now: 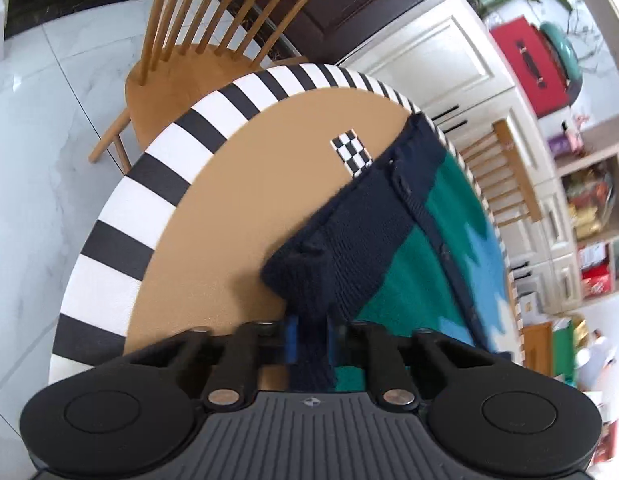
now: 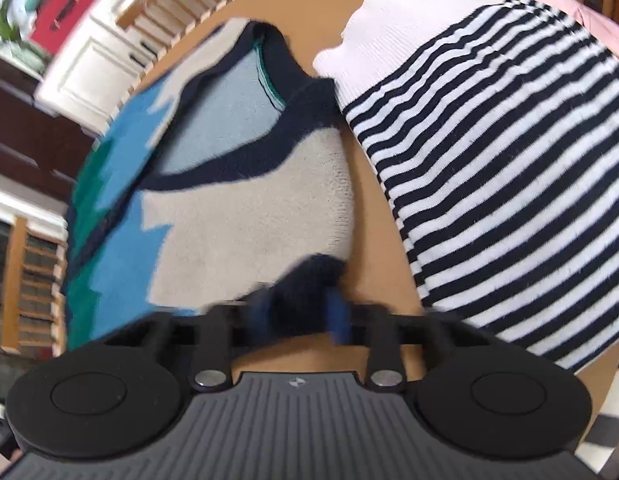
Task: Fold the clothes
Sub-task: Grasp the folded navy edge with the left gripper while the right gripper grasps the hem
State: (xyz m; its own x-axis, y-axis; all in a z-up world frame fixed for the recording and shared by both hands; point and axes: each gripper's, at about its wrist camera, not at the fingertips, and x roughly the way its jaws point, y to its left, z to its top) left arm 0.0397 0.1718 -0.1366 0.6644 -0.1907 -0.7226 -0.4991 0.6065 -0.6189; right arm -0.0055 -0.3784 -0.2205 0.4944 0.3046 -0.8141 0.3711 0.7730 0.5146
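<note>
A knit sweater in navy, green, blue and grey lies on the round tan table [image 1: 237, 184]. In the left wrist view my left gripper [image 1: 311, 332] is shut on the sweater's navy ribbed hem [image 1: 305, 276], with the navy and green body [image 1: 397, 264] stretching away to the right. In the right wrist view my right gripper [image 2: 297, 312] is shut on a navy edge [image 2: 309, 276] of the same sweater; its grey front [image 2: 249, 216] and navy V-neck [image 2: 237, 168] spread ahead.
A folded navy-and-white striped garment [image 2: 501, 184] lies right of the sweater, with something pink [image 2: 581, 20] behind it. The table has a black-and-white striped rim [image 1: 121, 208] and a checkered marker [image 1: 351, 152]. A wooden chair [image 1: 197, 56] stands beyond; white cabinets [image 1: 429, 52] lie farther off.
</note>
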